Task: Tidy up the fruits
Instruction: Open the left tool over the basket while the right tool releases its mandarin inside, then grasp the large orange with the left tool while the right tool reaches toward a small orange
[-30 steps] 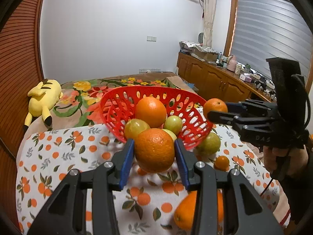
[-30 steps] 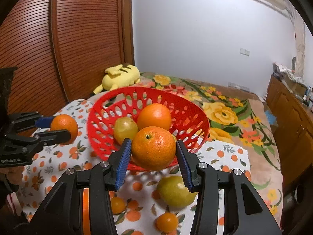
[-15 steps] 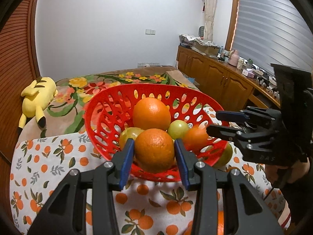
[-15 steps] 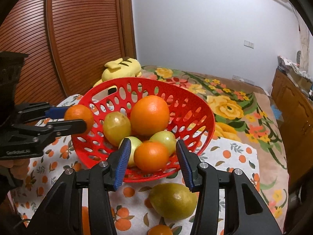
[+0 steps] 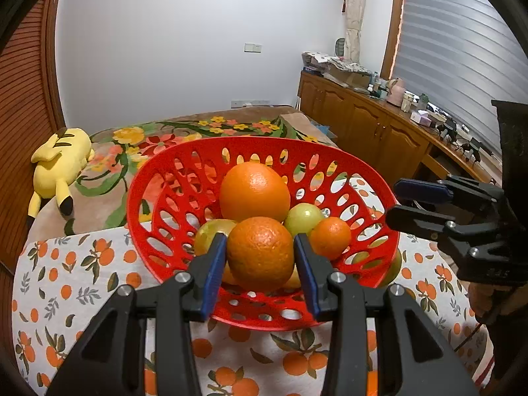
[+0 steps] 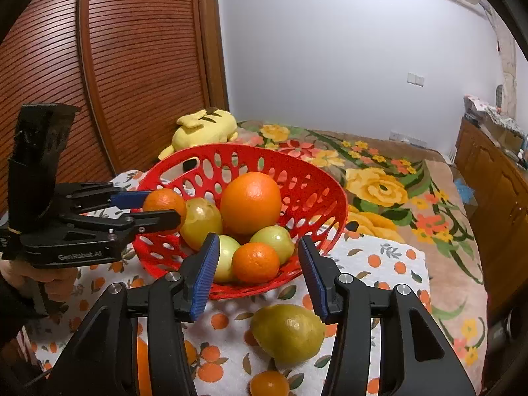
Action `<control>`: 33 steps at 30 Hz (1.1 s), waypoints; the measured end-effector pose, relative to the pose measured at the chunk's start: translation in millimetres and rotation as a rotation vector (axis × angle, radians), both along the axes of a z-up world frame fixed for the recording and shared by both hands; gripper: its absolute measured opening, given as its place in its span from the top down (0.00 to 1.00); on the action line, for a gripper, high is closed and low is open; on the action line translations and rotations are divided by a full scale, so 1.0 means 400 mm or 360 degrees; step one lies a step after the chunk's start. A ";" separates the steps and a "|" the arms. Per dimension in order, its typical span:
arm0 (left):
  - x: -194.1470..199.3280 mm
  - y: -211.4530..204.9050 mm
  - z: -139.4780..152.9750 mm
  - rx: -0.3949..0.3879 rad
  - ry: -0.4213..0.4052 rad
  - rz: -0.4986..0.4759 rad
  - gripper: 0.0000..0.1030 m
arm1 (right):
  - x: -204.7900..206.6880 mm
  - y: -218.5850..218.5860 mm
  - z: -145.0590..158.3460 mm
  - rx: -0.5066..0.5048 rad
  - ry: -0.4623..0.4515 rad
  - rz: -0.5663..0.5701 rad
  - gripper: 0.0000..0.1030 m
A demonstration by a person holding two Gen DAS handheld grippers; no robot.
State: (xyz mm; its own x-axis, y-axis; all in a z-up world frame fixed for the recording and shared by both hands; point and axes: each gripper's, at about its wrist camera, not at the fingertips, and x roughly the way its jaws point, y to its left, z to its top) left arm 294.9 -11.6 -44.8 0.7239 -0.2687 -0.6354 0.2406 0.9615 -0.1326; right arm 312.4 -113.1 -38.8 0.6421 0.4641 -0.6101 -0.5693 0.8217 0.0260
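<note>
A red perforated basket (image 5: 171, 178) (image 6: 316, 198) stands on the orange-print tablecloth and holds a large orange (image 5: 254, 191) (image 6: 250, 202), several green fruits and a small orange (image 5: 330, 238) (image 6: 255, 262). My left gripper (image 5: 260, 264) (image 6: 161, 204) is shut on an orange (image 5: 260, 253) (image 6: 164, 205) and holds it over the basket's near side. My right gripper (image 6: 259, 270) (image 5: 401, 203) is open and empty at the basket's rim, its jaws either side of the small orange without touching it.
A yellow-green lemon (image 6: 287, 333) and a small orange (image 6: 269, 383) lie on the tablecloth (image 6: 389, 264) in front of the basket. Another orange (image 6: 142, 366) lies at the left, half hidden. A yellow plush toy (image 5: 61, 161) lies on the floral blanket (image 6: 429, 217) behind. Wooden cabinets (image 5: 373, 132) stand at the right.
My right gripper has opened and let its small orange go into the basket, then drawn back. My left gripper has carried its orange forward over the basket.
</note>
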 end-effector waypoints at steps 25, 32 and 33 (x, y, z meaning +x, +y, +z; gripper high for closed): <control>-0.094 -0.005 0.041 0.0006 -0.0040 -0.0002 0.47 | -0.102 -0.054 -0.005 0.0014 0.0016 -0.0083 0.50; -0.179 -0.017 0.037 0.0002 -0.0033 -0.0026 0.41 | -0.171 -0.076 -0.007 0.0018 0.0010 -0.0133 0.50; -0.192 -0.020 0.035 0.0005 -0.0029 -0.0033 0.41 | -0.177 -0.079 -0.009 0.0018 0.0011 -0.0140 0.50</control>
State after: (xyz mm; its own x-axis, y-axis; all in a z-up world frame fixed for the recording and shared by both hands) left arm 218.3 -19.7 -30.9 0.7296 -0.2820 -0.6230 0.2631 0.9566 -0.1250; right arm 241.5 -144.5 -42.3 0.6763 0.4133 -0.6098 -0.4948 0.8681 0.0397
